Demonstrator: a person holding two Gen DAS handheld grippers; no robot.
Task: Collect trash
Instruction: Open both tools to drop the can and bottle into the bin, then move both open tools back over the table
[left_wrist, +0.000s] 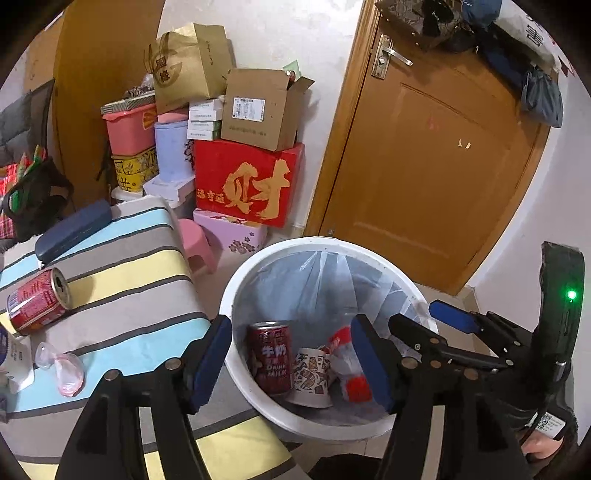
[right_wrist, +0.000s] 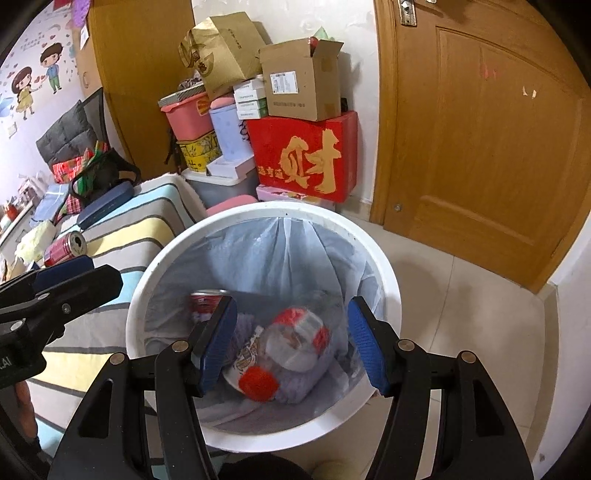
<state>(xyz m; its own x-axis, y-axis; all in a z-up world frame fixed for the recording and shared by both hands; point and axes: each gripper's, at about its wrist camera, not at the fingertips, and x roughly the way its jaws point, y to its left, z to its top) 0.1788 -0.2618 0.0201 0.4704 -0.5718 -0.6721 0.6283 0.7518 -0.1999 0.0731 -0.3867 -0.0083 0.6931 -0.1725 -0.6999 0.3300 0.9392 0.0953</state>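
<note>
A white bin (left_wrist: 236, 291) (right_wrist: 384, 266) with a pale liner stands beside the bed. Inside lie a red milk can (left_wrist: 269, 356) (right_wrist: 202, 300), a printed paper cup (left_wrist: 312, 376) and a clear bottle with a red cap (left_wrist: 351, 369) (right_wrist: 295, 343), blurred in the right wrist view. My left gripper (left_wrist: 291, 363) (right_wrist: 85, 275) hangs open over the bin's near left rim, nothing between its pads. My right gripper (right_wrist: 291, 343) (left_wrist: 413, 314) is open above the bin, also with nothing in it. On the striped bedspread lie another red can (left_wrist: 37, 301) (right_wrist: 64, 247) and a crumpled pink plastic wrap (left_wrist: 62, 369).
A dark blue case (left_wrist: 74, 229) lies further up the bed. Stacked boxes, among them a red one (left_wrist: 247, 181), and a pink stool (left_wrist: 197, 243) fill the corner behind the bin. A wooden door (left_wrist: 436, 166) is shut on the right; tiled floor (right_wrist: 461, 314) lies before it.
</note>
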